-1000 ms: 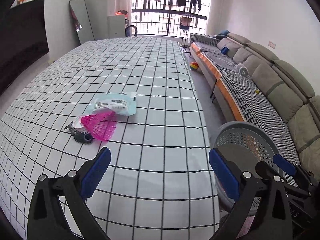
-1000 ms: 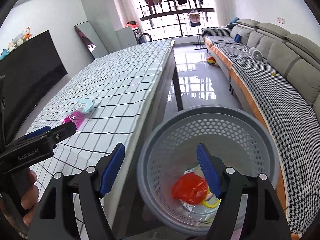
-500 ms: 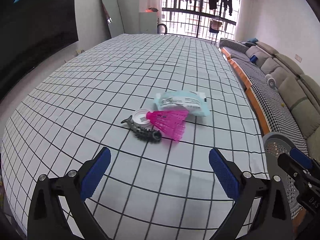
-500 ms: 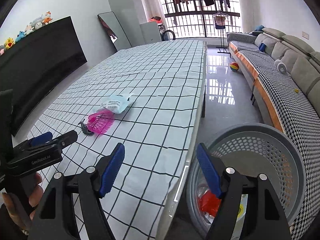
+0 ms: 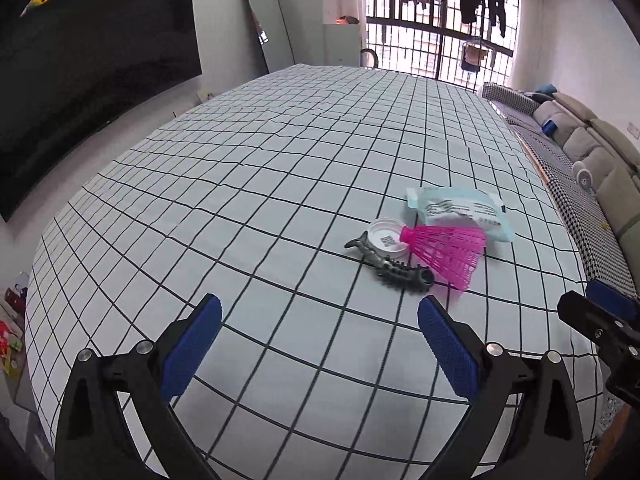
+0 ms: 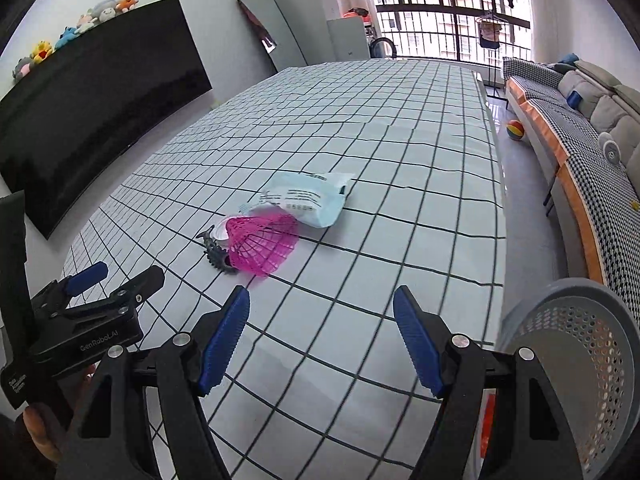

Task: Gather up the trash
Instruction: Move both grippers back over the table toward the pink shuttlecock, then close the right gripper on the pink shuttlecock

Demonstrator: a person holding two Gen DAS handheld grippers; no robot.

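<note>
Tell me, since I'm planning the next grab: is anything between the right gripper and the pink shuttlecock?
Nothing visible. Bare checked tablecloth lies between the open right gripper and the pink shuttlecock; the dark hair clip sits against its left side.

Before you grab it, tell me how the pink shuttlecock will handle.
The pink shuttlecock is probably very light, given its open mesh skirt. That skirt likely flexes if squeezed. Lying on its side against the white cap, it may roll in an arc if nudged.
</note>
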